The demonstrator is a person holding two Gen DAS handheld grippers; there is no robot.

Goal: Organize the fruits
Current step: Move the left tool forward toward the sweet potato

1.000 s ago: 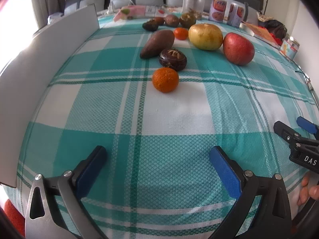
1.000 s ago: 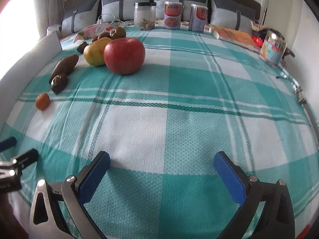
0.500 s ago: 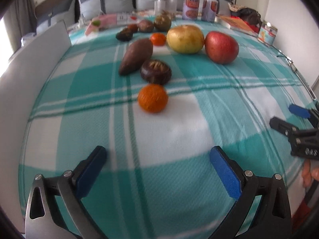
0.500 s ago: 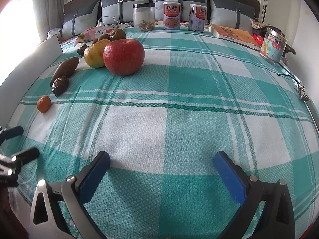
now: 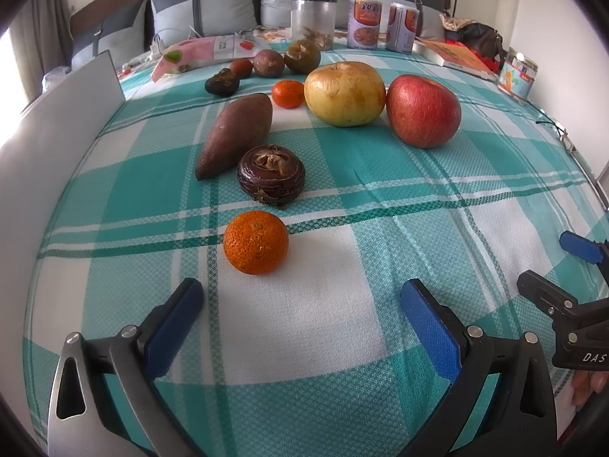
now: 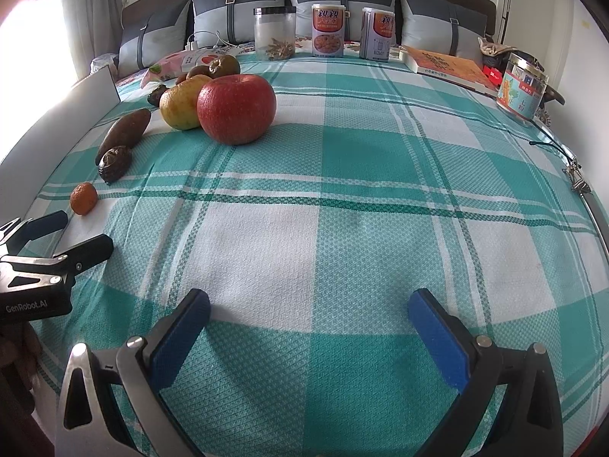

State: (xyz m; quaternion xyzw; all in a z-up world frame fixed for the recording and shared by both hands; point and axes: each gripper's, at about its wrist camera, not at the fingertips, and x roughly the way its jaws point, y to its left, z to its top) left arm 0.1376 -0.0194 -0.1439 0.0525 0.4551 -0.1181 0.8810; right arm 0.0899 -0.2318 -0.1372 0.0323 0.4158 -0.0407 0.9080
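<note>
Closer now to the small orange (image 5: 255, 242) than a second ago, the left gripper (image 5: 302, 314) hovers wide open and empty just short of it on the checked bedspread (image 5: 380, 198), while the right gripper (image 6: 309, 323), equally spread and empty, hangs well apart from the red apple (image 6: 236, 108).

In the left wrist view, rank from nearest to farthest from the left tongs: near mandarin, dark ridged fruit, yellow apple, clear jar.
1. Small orange mandarin, just ahead of the left tongs, left of centre.
2. Dark brown ridged round fruit, directly behind it.
3. Large yellow apple, mid-cloth, centre.
4. Clear plastic jar, by the pillows.
</note>
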